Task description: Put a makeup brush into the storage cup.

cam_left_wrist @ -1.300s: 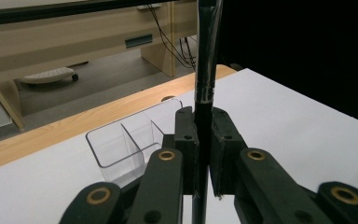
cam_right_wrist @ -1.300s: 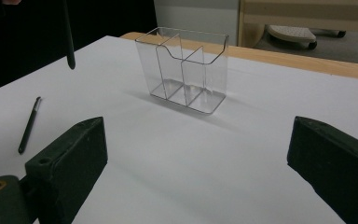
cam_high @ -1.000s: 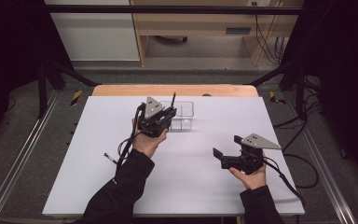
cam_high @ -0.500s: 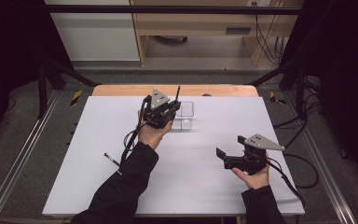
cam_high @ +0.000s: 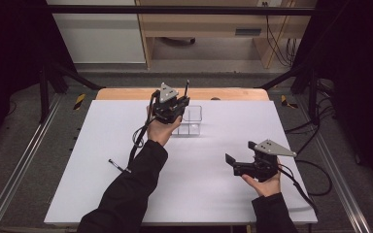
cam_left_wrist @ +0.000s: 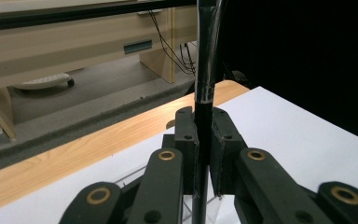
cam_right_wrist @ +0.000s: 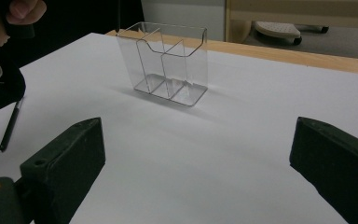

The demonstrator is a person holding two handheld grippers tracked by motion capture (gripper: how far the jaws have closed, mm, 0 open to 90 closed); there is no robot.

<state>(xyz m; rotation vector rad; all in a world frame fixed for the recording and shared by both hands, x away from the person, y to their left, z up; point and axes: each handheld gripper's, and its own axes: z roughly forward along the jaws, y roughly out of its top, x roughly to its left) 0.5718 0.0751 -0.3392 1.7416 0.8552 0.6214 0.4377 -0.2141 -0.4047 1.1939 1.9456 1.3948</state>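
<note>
— Where's the pen relative to my left jaws?

— I have the left gripper (cam_high: 180,106) clamped on a black pen (cam_left_wrist: 204,88); its two jaws are closed against the shaft from either side, and the pen stands nearly upright, running up past the tips and down between them. In the high view that gripper sits at the left edge of the clear holder (cam_high: 190,120), the pen above the holder's near-left corner.

— And the right one?

— My right gripper (cam_high: 234,164) is empty, jaws spread wide, low over the white table (cam_high: 223,204), well apart from the holder and pointing toward it.

— Count things for me.

— One holder, with three compartments I can make out in the right gripper view. Two pens: the one I'm gripping and a second pen (cam_high: 116,165) lying flat on the table's left part, near my left sleeve.

— Room to move?

— The holder stands near the table's far edge, just before the wooden strip (cam_high: 126,93). Open white surface lies between it and my right gripper.
</note>
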